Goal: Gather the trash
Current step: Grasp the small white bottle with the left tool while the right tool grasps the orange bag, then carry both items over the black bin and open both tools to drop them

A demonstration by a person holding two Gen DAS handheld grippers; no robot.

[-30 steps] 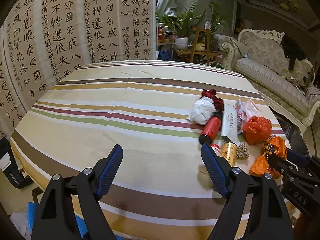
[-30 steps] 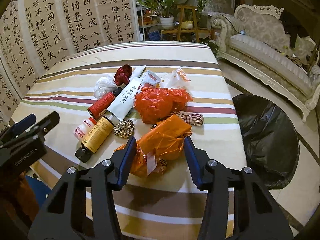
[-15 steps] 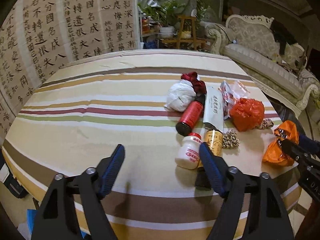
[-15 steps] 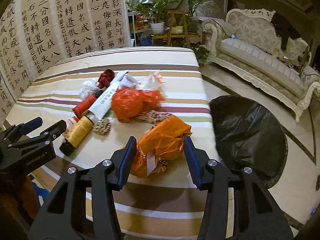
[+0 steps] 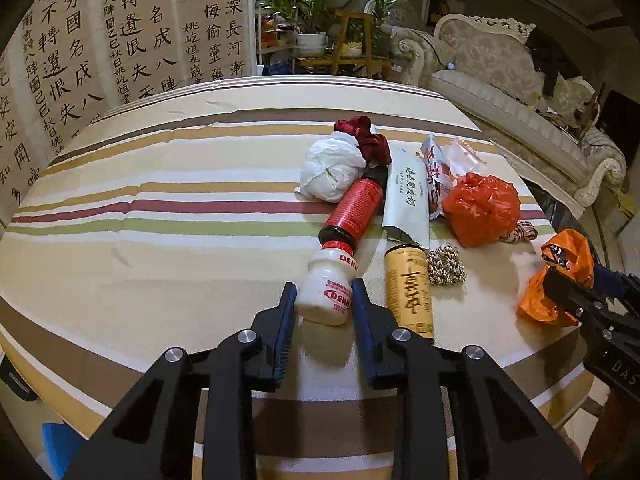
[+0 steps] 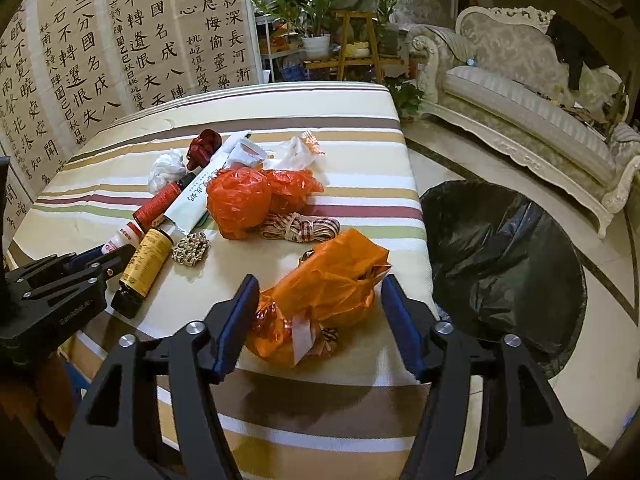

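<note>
Through the left wrist camera, your left gripper (image 5: 323, 308) has its jaws drawn in around the base of the small white bottle (image 5: 329, 286), which lies on its side on the striped table (image 5: 160, 240). The pads sit right at the bottle's flanks, but you cannot tell from here whether they already pinch it, and it does not look lifted. Just beyond it lie the red bottle (image 5: 356, 208), the amber bottle (image 5: 409, 288), a white paper sleeve (image 5: 407, 196), a white wad (image 5: 332, 168), a dark red cloth (image 5: 366, 136), a crinkled snack wrapper (image 5: 440, 160), a red bag (image 5: 482, 208) and a knot of twine (image 5: 446, 266), all on the table

Through the right wrist camera, your right gripper (image 6: 318, 316) stands with its jaws wide apart on either side of the orange bag (image 6: 324, 300), not closed on it; the bag rests near the table's front corner. The black bin bag (image 6: 504, 264) gapes on the floor just beside that corner, and no trash shows inside it, though its depths are dark. A bundle of striped cord (image 6: 300, 228) lies between the orange bag and the red one

By this reckoning you are near the start: the whole heap shown is uncollected, with two grasps under way
</note>
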